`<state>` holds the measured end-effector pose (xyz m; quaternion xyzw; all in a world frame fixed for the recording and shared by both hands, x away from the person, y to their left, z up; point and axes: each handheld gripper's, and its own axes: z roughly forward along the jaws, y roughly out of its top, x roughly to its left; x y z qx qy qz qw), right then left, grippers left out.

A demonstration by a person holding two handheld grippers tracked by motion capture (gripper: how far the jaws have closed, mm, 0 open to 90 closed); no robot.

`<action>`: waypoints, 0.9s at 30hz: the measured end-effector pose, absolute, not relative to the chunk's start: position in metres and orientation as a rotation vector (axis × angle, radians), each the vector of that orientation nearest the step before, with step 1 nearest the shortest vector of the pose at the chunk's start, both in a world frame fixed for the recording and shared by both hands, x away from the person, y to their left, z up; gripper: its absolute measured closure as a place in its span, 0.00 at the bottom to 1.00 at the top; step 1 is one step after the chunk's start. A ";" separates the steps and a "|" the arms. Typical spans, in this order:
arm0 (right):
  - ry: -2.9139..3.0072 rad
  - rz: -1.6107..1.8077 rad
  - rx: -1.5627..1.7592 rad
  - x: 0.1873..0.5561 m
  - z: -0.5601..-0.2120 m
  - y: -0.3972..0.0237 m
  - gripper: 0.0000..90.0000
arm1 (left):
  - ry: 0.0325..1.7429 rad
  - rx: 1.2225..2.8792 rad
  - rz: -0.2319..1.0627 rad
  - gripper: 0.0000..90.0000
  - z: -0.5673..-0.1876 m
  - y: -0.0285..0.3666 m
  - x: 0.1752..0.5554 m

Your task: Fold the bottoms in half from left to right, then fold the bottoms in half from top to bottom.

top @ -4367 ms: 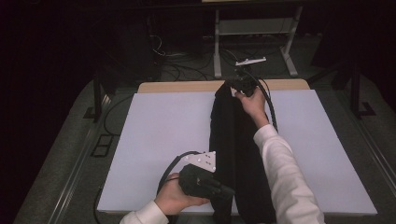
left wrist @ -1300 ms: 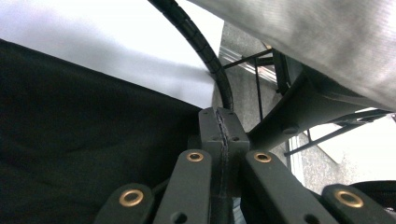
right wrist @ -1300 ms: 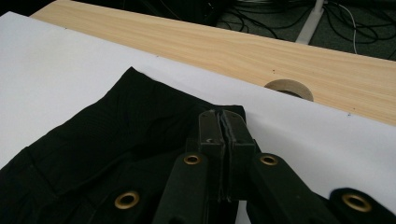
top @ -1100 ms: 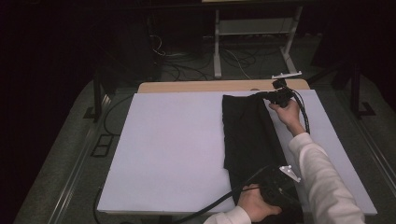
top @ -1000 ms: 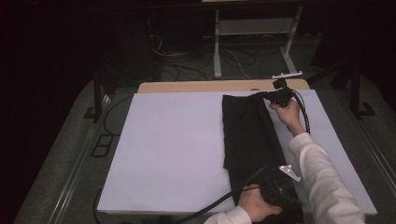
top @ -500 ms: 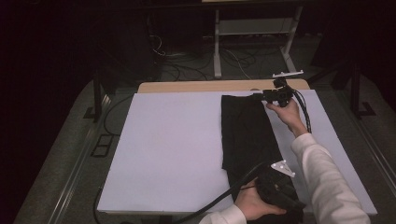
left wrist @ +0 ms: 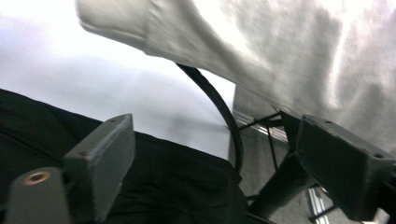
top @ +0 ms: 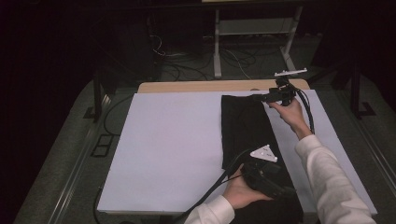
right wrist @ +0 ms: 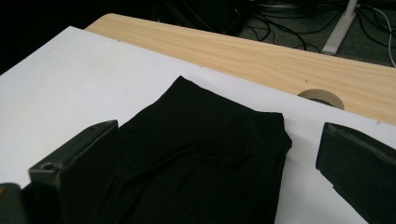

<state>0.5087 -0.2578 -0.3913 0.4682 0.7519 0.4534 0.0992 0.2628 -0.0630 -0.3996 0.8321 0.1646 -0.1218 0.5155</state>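
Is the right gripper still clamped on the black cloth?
No: in the right gripper view its jaws stand wide apart above the black cloth, which lies flat on the white sheet.

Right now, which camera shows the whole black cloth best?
The high view: the black cloth lies as a long folded strip on the white table, visible nearly end to end. The right gripper view shows its far end close up; the left gripper view shows a dark patch.

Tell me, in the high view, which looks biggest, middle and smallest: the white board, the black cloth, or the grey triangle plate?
1. White board: biggest, it covers most of the table.
2. Black cloth: a long strip lying on the board.
3. Grey triangle plate: smallest, though it sits nearer the camera.
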 end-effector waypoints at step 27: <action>2.222 1.336 1.354 0.496 -0.389 -0.265 0.00 | 0.402 1.919 -0.044 0.00 -0.368 0.000 0.304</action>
